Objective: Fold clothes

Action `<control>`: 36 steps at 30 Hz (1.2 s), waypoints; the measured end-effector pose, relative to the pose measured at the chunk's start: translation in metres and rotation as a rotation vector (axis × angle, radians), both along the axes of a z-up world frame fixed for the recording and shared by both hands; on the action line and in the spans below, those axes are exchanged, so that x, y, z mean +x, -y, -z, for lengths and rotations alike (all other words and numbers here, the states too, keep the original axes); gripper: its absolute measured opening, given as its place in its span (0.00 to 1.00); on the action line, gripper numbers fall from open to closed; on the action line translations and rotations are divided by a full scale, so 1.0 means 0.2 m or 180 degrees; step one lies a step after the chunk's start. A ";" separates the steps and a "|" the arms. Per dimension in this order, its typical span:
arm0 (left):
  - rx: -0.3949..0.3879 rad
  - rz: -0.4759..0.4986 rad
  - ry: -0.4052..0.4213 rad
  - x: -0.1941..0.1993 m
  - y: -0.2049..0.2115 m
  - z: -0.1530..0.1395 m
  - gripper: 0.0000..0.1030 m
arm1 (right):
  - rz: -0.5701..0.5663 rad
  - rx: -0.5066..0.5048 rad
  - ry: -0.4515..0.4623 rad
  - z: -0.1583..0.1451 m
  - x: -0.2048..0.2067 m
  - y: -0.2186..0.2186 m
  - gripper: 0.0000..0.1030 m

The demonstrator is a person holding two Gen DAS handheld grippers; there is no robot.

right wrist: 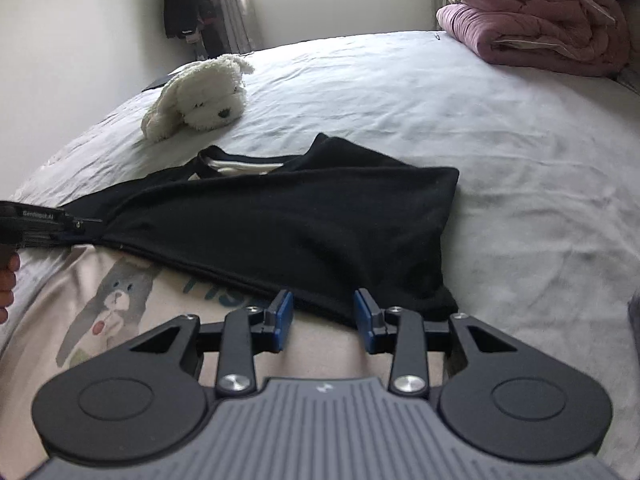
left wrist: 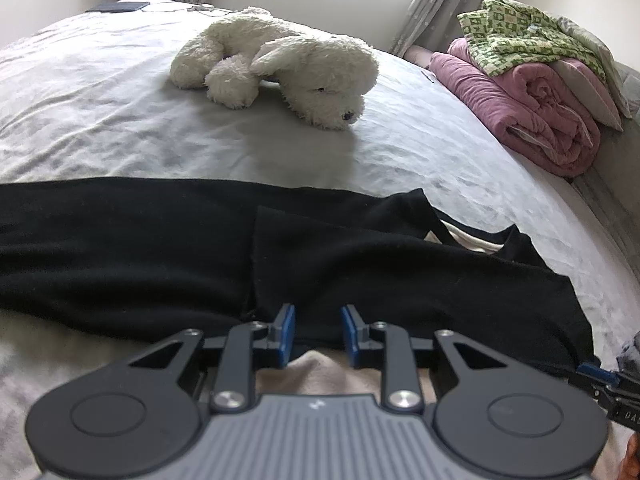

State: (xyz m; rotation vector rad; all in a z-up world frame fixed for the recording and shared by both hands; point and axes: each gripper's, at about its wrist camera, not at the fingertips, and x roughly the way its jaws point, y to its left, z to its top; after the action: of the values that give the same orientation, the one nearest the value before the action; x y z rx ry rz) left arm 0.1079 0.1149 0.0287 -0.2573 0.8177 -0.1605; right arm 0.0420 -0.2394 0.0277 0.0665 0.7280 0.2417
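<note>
A black garment (left wrist: 160, 248) with a cream front lies flat across the grey bed sheet (left wrist: 100, 100); its black side panel is folded over the cream part. In the right wrist view the black fold (right wrist: 304, 220) covers the cream front with a cartoon bear print (right wrist: 120, 300). My left gripper (left wrist: 318, 332) is open, its blue pads at the black fabric's near edge, holding nothing. My right gripper (right wrist: 323, 316) is open at the fold's near corner. The left gripper also shows at the left edge of the right wrist view (right wrist: 40, 224), at the fabric's edge.
A white plush dog (left wrist: 280, 68) lies on the bed beyond the garment. A rolled pink quilt (left wrist: 540, 108) with a green patterned cloth (left wrist: 516, 32) on top sits at the far right. A window and curtains stand behind. Dark clothes hang in the corner (right wrist: 192, 0).
</note>
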 end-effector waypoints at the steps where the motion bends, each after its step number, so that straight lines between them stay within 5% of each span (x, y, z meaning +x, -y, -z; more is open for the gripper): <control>1: -0.0033 -0.0017 -0.0009 0.00 -0.02 -0.01 0.26 | -0.0020 -0.0083 0.0024 0.00 -0.01 -0.02 0.37; 4: -0.0195 -0.0105 -0.0034 0.00 -0.09 -0.04 0.26 | -0.0062 -0.0272 0.0078 0.00 -0.03 -0.07 0.37; 12: -0.0263 -0.0741 0.0002 -0.01 -0.40 -0.10 0.31 | -0.0066 -0.0119 0.0092 -0.07 -0.08 -0.05 0.40; 17: -0.0293 -0.1285 -0.0071 -0.04 -0.63 -0.15 0.32 | -0.0172 -0.0159 0.0110 -0.07 -0.09 -0.09 0.45; 23: -0.0177 -0.2026 0.0216 -0.18 -1.04 -0.31 0.41 | -0.0261 -0.0179 0.0165 -0.10 -0.11 -0.12 0.48; 31: 0.0452 -0.1996 0.0147 -0.22 -1.27 -0.36 0.46 | -0.0313 -0.0105 0.0179 -0.12 -0.12 -0.12 0.49; 36: 0.0999 -0.1517 0.0002 -0.06 -1.22 -0.36 0.59 | -0.0361 -0.0097 0.0170 -0.12 -0.12 -0.13 0.50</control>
State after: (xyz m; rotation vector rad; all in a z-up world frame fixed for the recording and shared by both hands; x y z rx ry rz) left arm 0.0959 0.3596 0.1008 -0.1492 0.7481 0.4122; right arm 0.0170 -0.2134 0.0520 -0.0103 0.6829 0.3393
